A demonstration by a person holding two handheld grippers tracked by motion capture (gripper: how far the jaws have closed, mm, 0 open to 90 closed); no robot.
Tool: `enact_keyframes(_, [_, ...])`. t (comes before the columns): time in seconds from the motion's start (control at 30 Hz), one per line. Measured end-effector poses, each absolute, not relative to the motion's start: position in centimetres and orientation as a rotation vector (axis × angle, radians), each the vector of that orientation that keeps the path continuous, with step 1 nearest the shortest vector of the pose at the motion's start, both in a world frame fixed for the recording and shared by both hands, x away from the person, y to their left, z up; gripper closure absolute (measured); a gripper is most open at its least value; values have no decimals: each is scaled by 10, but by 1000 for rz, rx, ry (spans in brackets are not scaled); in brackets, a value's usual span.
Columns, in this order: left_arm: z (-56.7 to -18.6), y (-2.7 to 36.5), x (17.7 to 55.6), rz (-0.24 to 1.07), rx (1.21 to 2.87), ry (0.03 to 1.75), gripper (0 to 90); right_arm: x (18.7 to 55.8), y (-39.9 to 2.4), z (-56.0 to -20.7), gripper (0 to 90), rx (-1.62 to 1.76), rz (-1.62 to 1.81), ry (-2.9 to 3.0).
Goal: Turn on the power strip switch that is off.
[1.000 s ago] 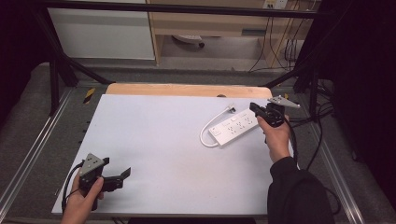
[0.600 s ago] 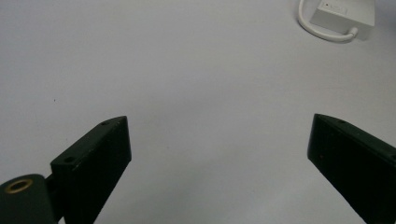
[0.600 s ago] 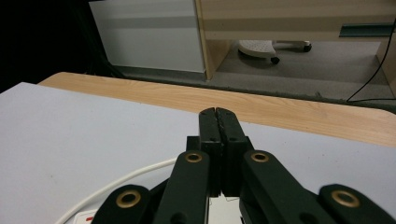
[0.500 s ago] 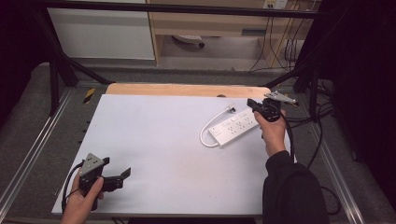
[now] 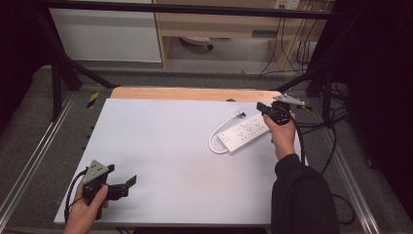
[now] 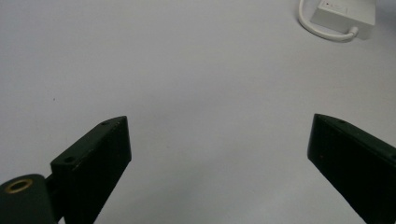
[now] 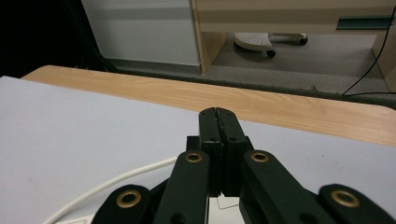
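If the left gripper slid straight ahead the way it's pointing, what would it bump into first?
Probably nothing for a long stretch: ahead of the left gripper, its jaws wide open, lies bare white tabletop. The white power strip and its cable sit far off toward the right, likely just beside that line; depth is unclear.

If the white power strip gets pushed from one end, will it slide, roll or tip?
The power strip lies flat, long and boxy, so it would probably slide or pivot rather than roll or tip. Its hard plastic looks stiff. The looped white cord is likely floppy and may drag behind it on the smooth table.
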State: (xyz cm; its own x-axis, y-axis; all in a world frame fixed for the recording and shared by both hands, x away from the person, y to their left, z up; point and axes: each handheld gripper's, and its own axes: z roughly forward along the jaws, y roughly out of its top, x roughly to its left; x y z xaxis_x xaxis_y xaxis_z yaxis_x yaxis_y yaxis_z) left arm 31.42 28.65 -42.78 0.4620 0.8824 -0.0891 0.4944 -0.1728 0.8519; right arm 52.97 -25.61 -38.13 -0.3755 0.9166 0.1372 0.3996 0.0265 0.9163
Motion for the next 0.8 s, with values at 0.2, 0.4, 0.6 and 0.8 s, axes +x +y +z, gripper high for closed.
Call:
enact_keyframes(0.2, [-428,287,314,544,1823,1167,63,535,-249,-386,900,1332,1297,1822])
enact_keyframes(0.4, [-428,287,314,543,1822,1166,63,540,-246,-393,900,1345,1262,1845])
enact_keyframes(0.6, [-428,286,314,541,1825,1162,63,544,-245,-398,900,1357,1253,1861])
enact_keyframes(0.8, [-428,287,315,544,1828,1170,63,546,-243,-403,900,1378,1258,1869])
